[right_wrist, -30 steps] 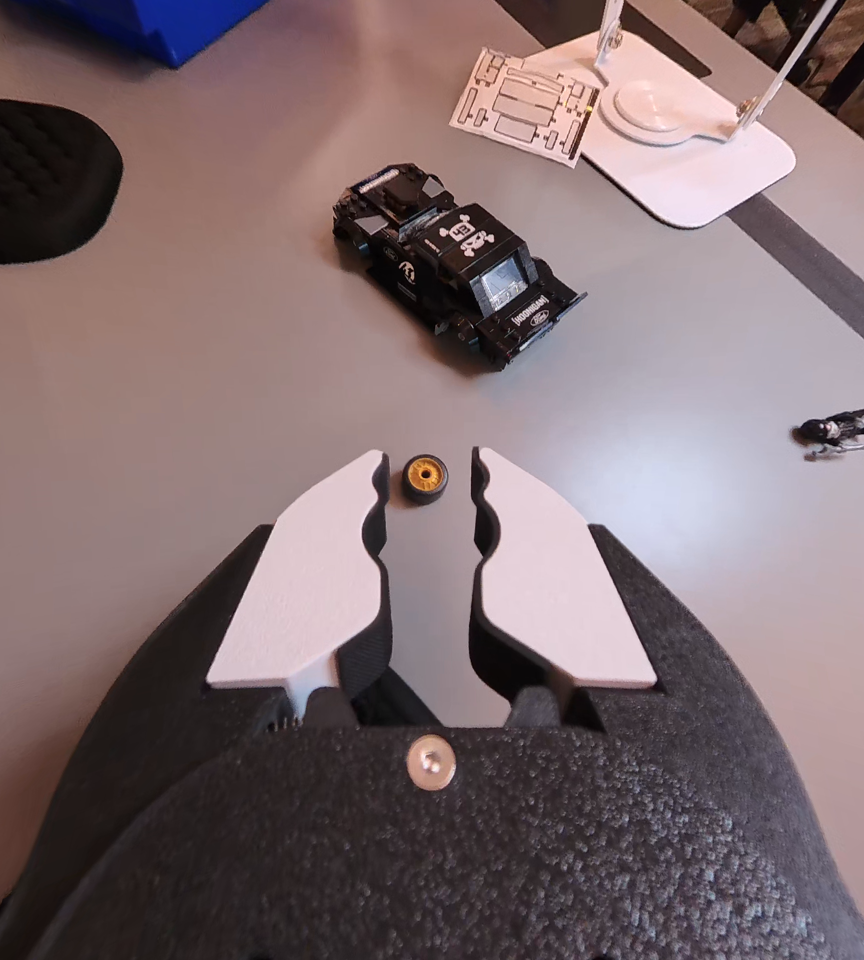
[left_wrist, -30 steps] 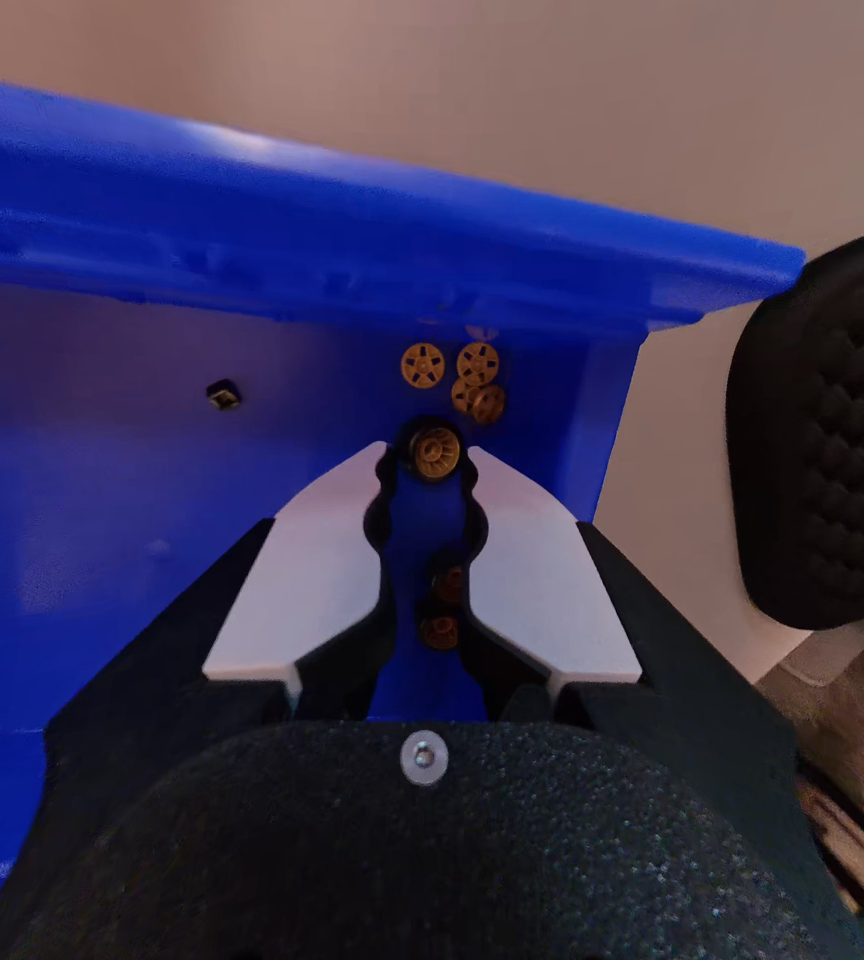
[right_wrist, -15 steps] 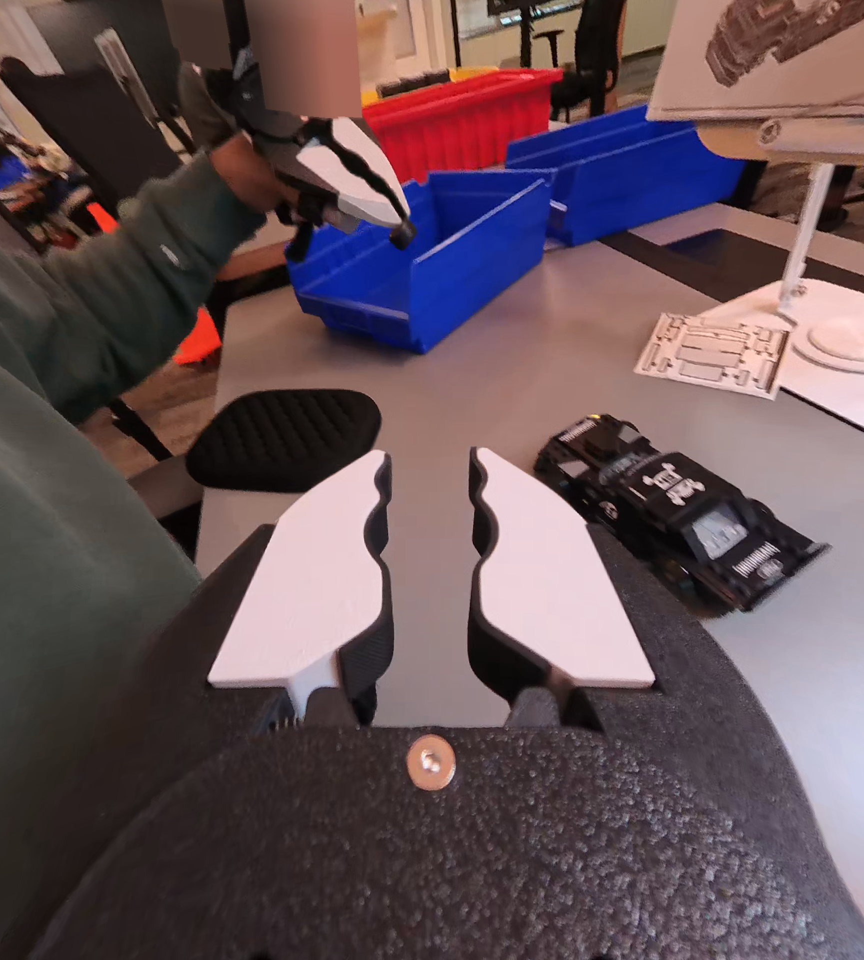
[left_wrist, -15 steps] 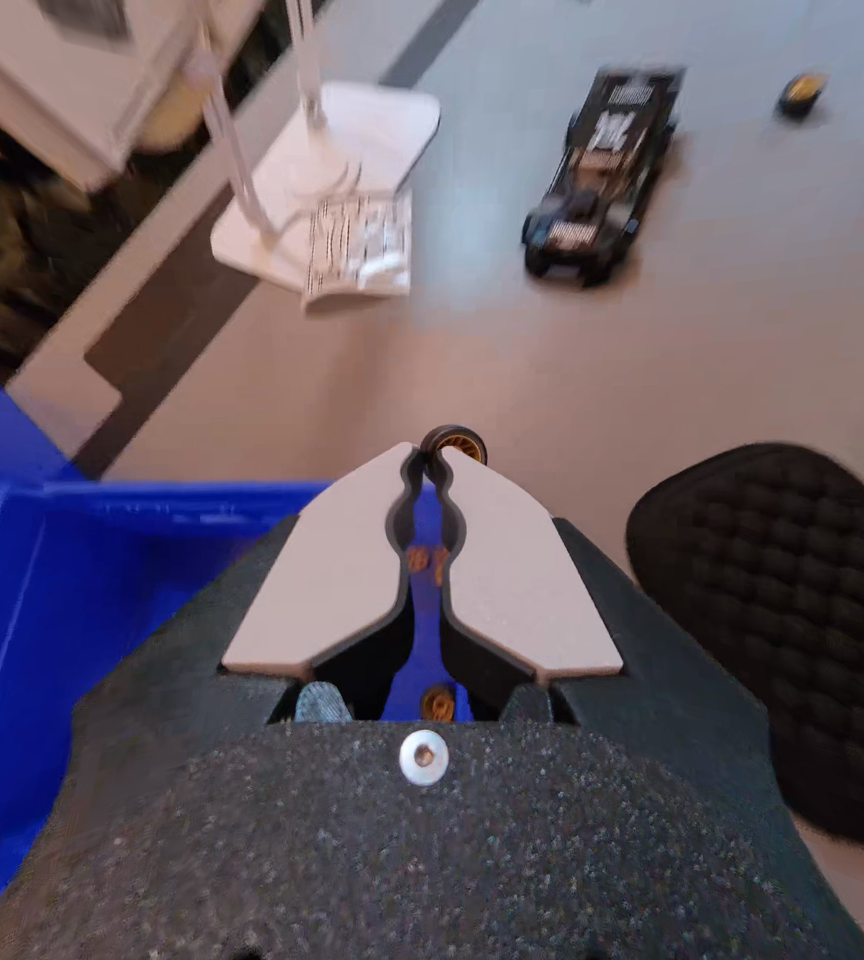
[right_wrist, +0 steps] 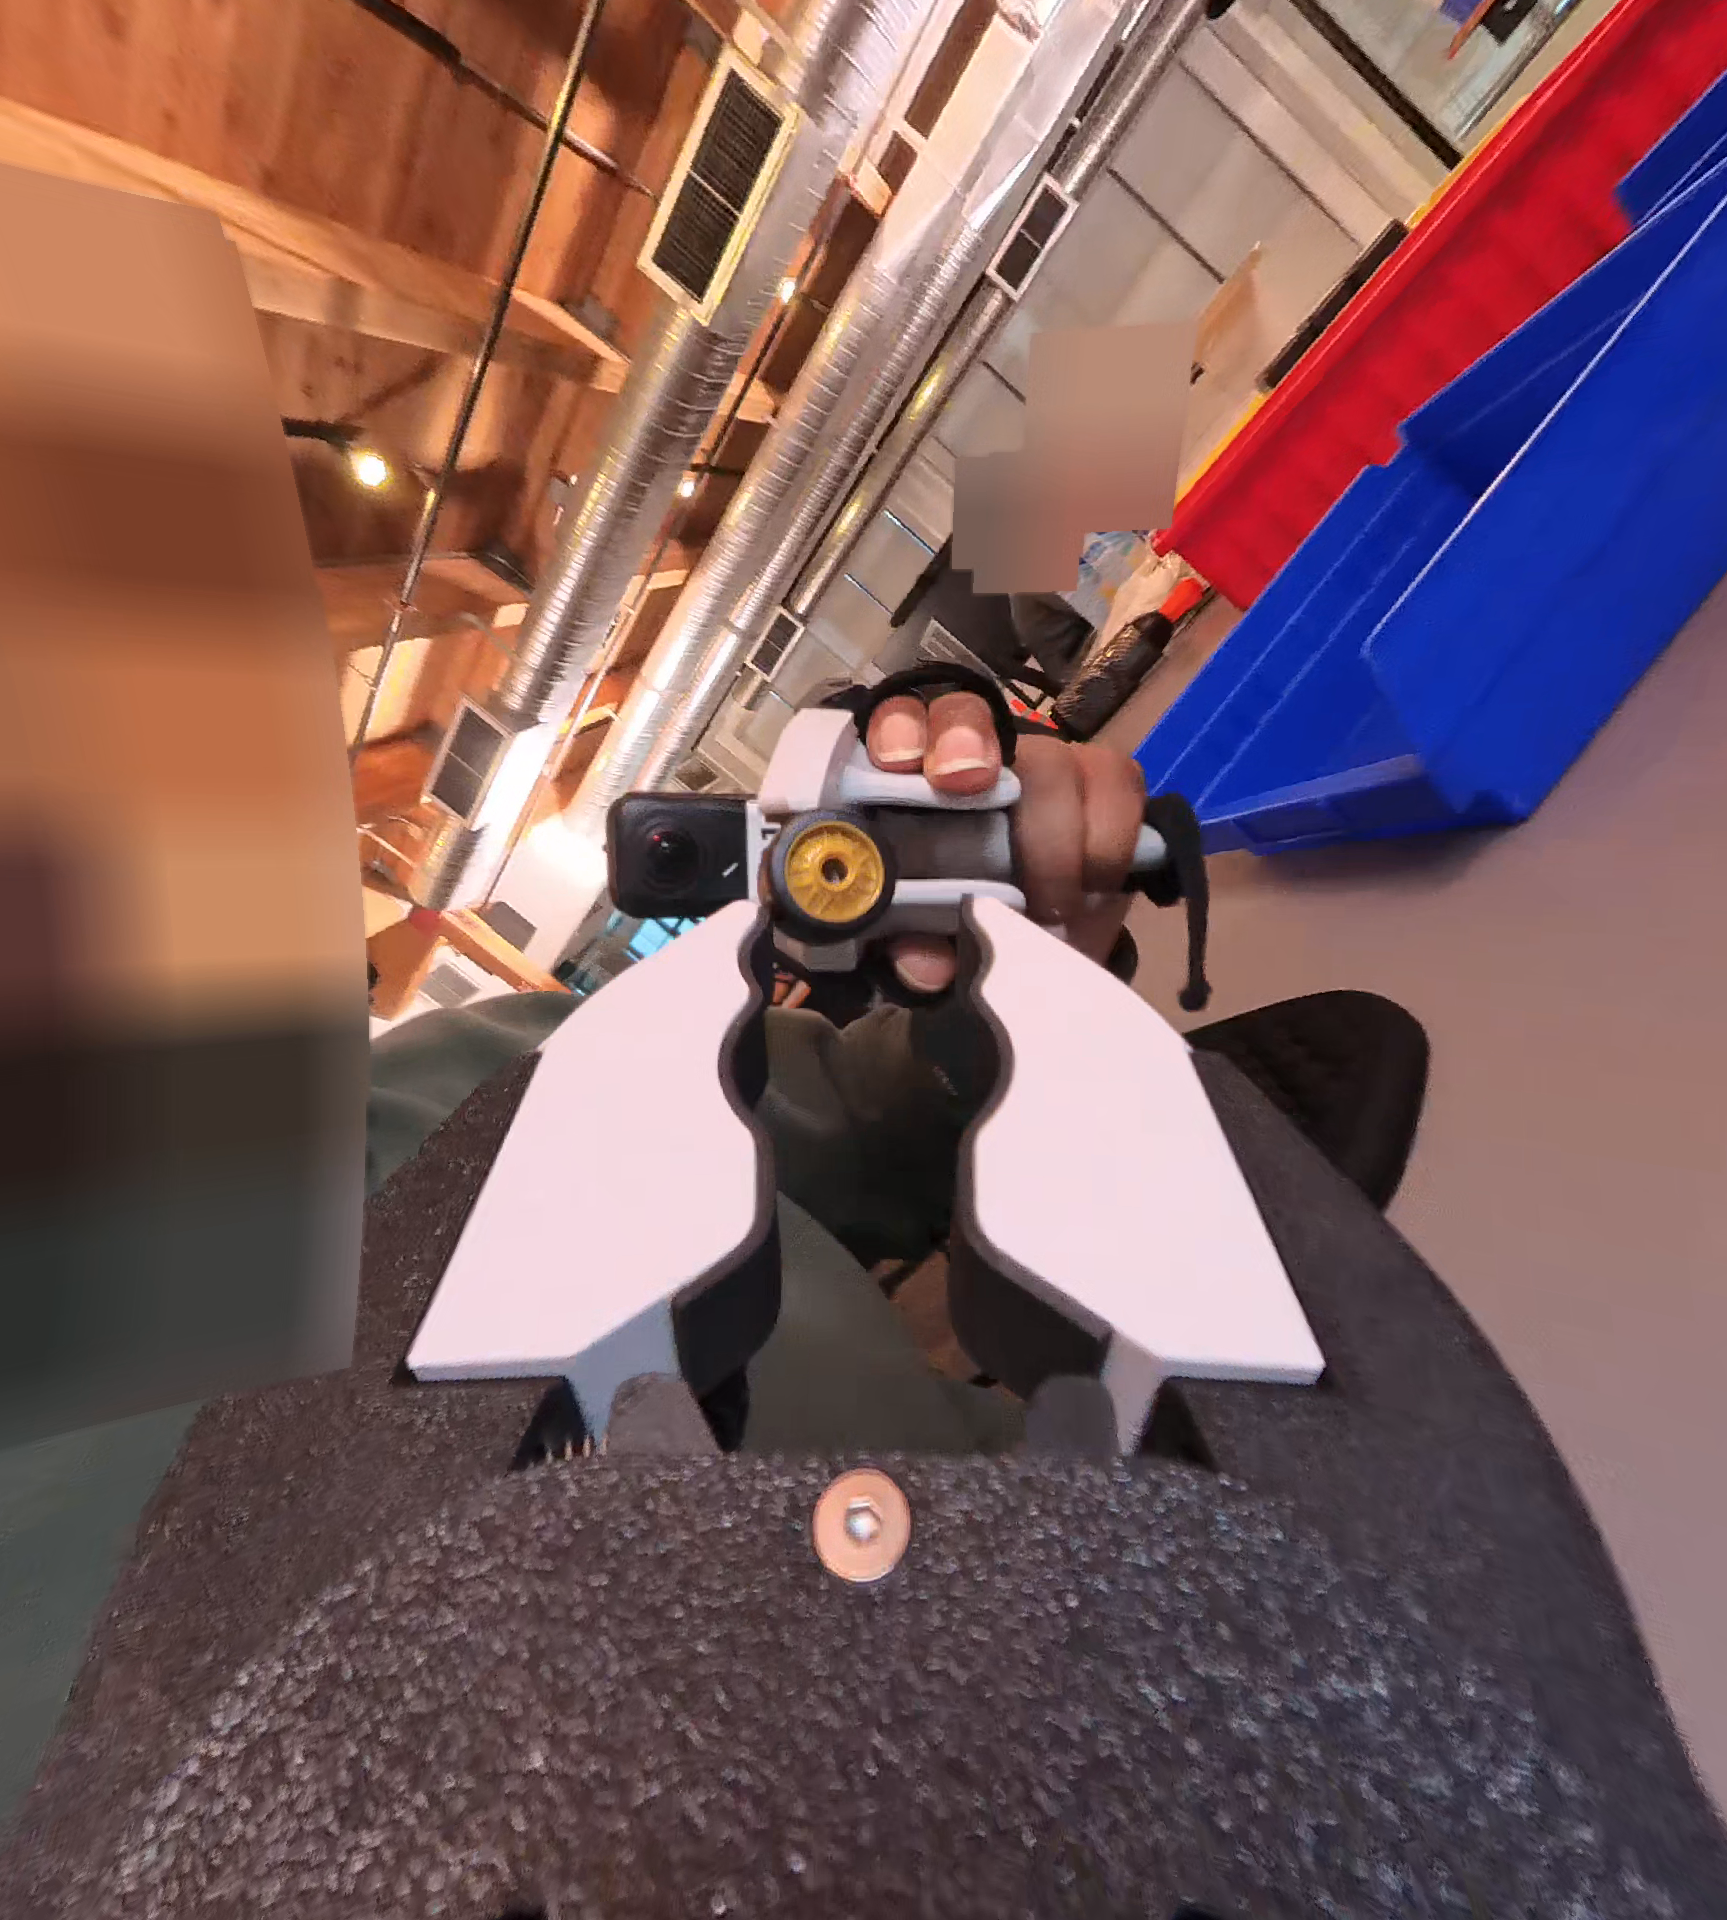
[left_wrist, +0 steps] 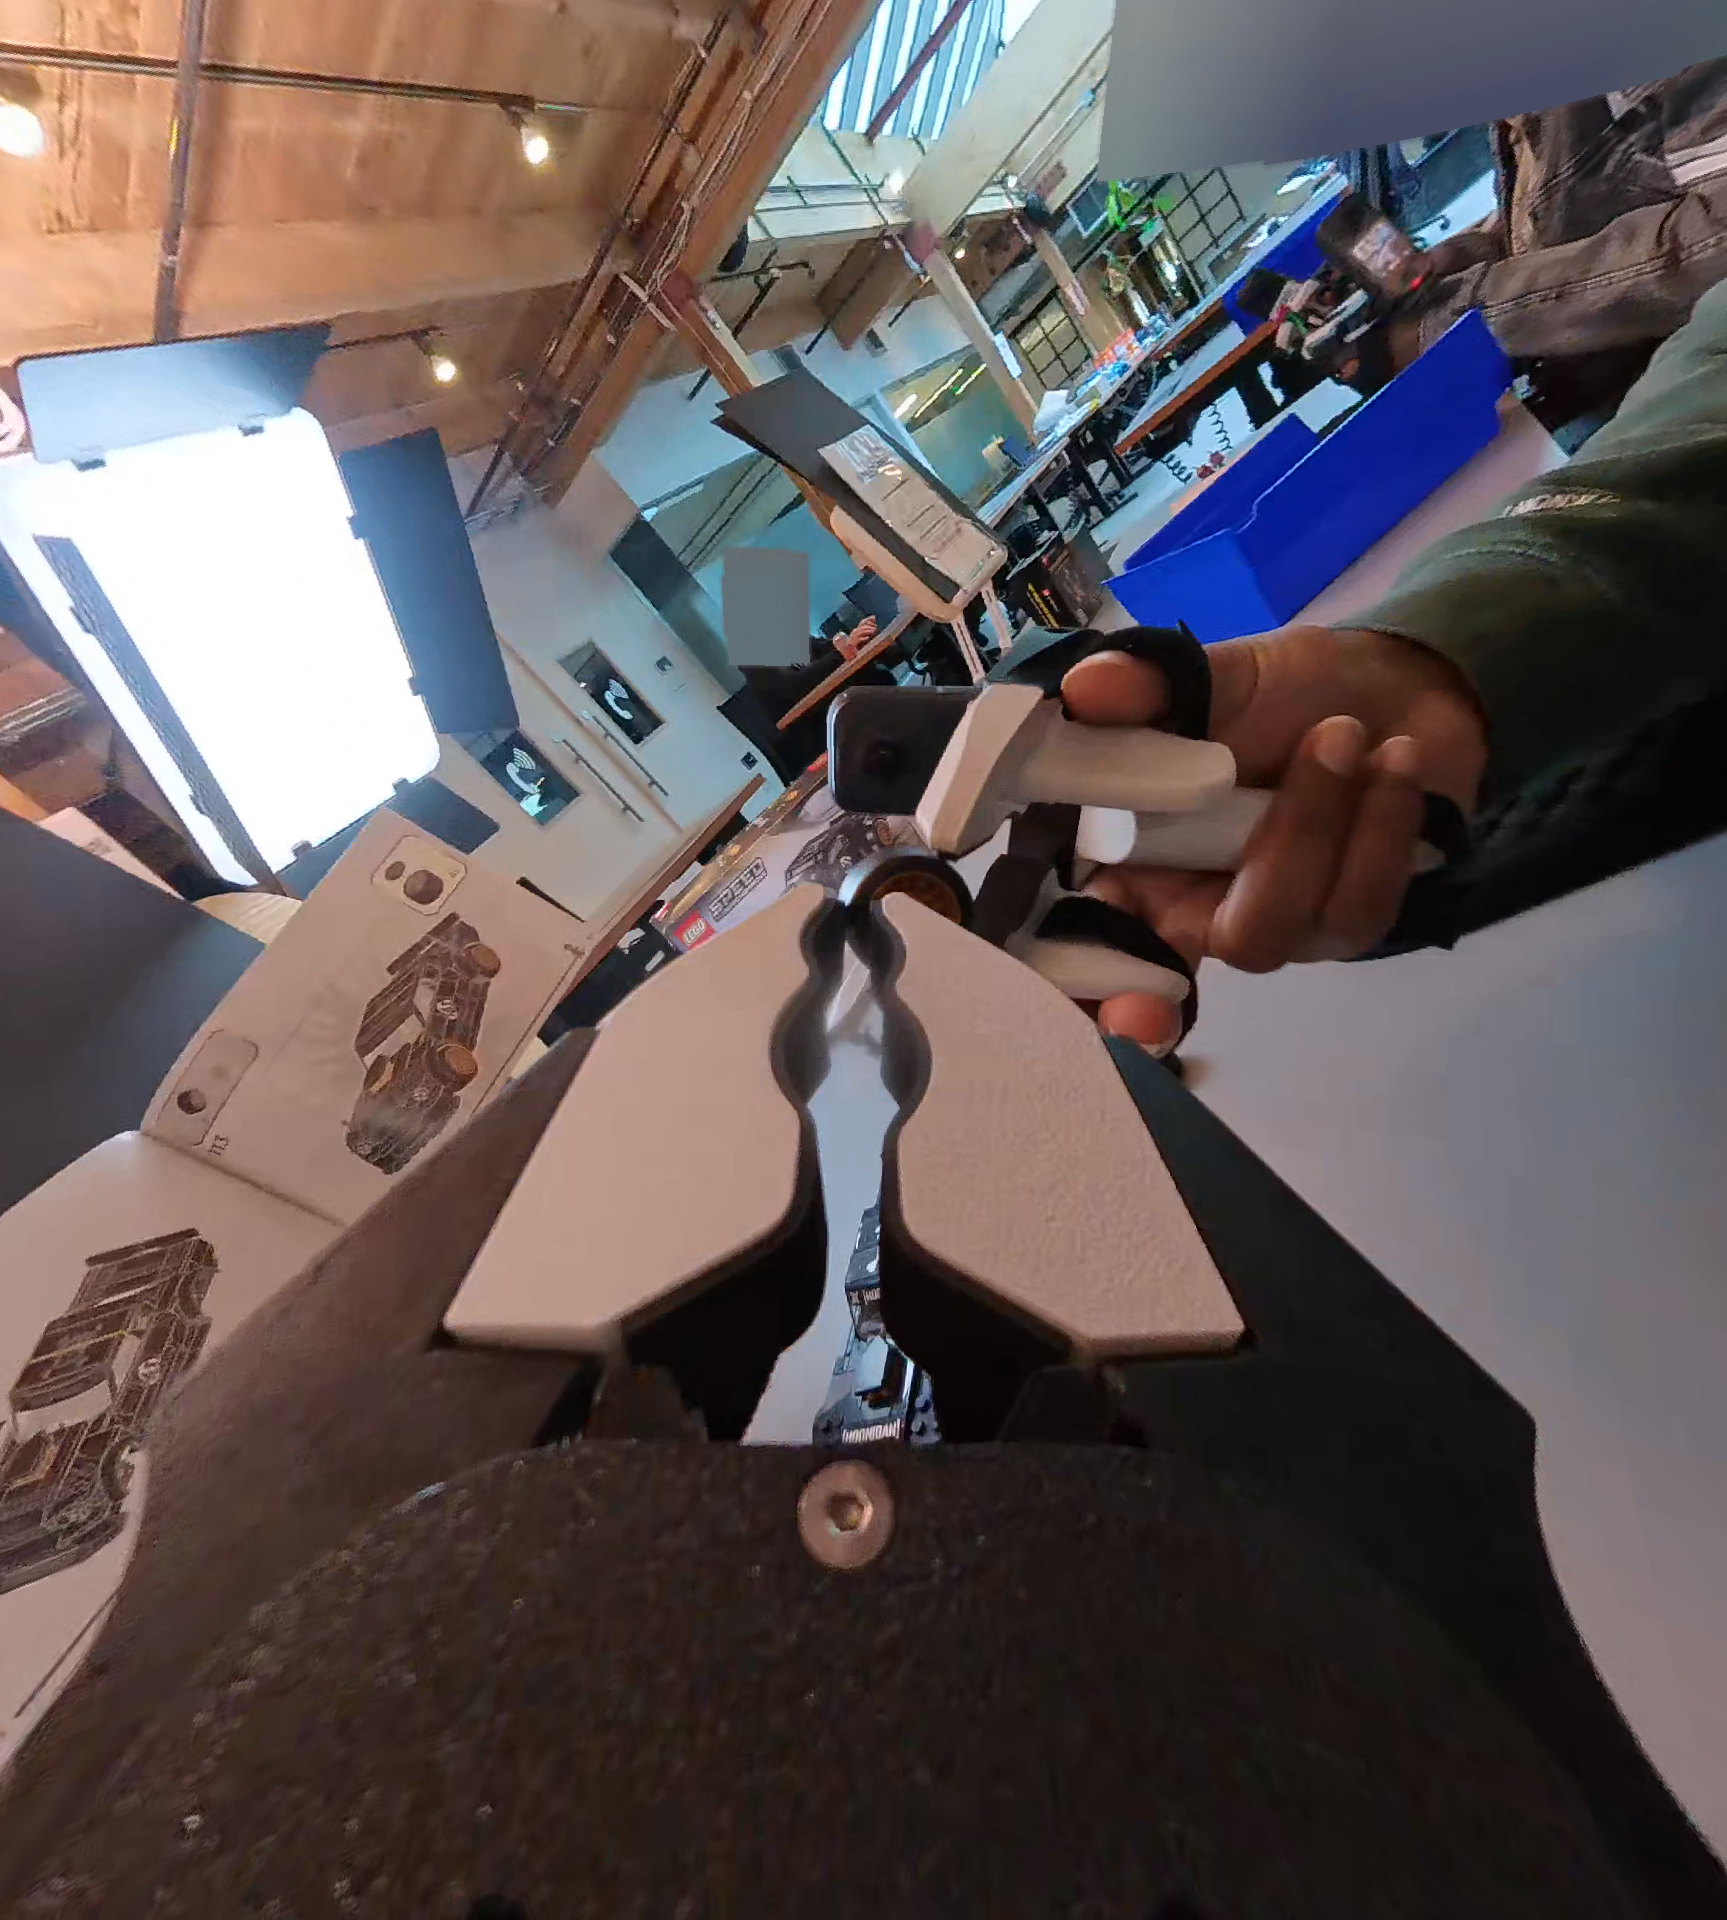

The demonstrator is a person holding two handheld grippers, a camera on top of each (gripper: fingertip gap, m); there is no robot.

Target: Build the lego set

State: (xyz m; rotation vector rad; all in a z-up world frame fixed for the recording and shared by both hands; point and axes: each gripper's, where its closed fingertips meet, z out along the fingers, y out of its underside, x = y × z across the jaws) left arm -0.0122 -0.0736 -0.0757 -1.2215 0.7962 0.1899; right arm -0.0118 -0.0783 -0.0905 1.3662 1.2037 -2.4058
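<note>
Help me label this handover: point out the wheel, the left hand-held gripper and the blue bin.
wheel [right_wrist: 831, 871]: right wrist view, on its gold hub.
left hand-held gripper [left_wrist: 854, 914]: left wrist view, midway between its fingertips, shut on the wheel.
blue bin [right_wrist: 1565, 644]: right wrist view, on its side wall.

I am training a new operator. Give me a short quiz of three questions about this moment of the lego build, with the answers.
1. True or false: the right claw is shut.
2. What does the left claw hold at its tips? A: a wheel. B: a minifigure. C: a sheet of stickers.
3. Fill in: the hub of the wheel is ___ in colour, inside a black tyre.

Key
1. False. Its fingers stand well apart and hold nothing.
2. A. The left claw pinches the wheel and holds it up in front of the right claw.
3. Gold (yellow).
</note>
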